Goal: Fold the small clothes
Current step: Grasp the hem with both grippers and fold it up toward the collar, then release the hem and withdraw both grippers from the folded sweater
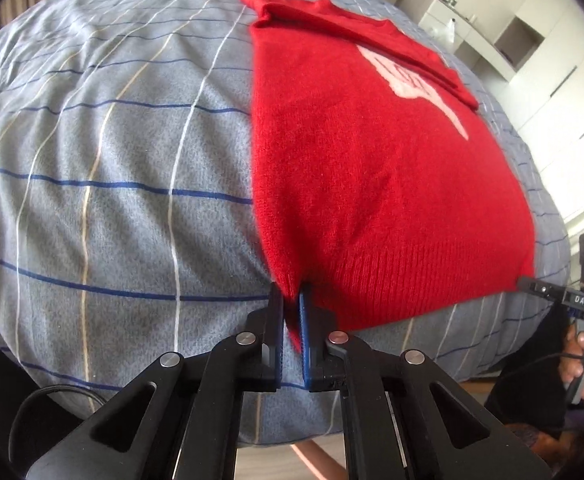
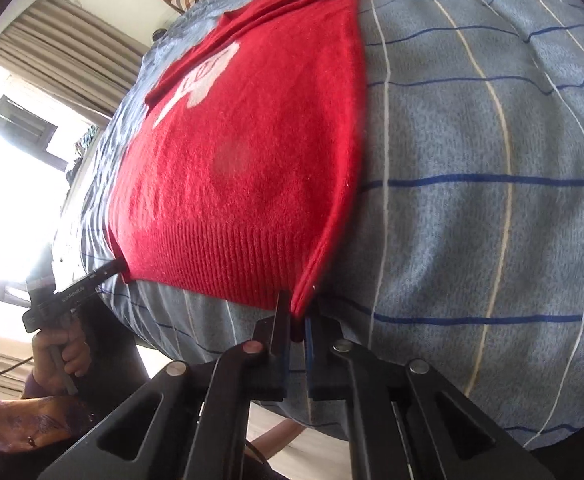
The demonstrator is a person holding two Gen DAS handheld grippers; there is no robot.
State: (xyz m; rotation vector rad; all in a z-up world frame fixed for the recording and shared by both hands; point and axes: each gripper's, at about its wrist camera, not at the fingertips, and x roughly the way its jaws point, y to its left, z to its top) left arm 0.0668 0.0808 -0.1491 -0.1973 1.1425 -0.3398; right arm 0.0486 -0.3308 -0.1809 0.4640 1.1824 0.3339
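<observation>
With sleeves already folded in, my left gripper (image 1: 292,300) and right gripper (image 2: 297,312) each pinch a hem corner of the red knitted sweater (image 1: 371,160), bottom-to-top fold remaining.

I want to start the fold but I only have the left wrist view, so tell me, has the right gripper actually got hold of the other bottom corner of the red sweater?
Observer: Yes. The right gripper is shut on the red sweater, at the hem's near corner.
Operator: Does the hem lie flat between the two grips?
Observer: The ribbed hem lies fairly flat on the bedspread; only the pinched corner lifts.
Operator: Anything beyond the sweater on that side?
Observer: A bright window with striped curtains, nothing on the cloth itself.
</observation>
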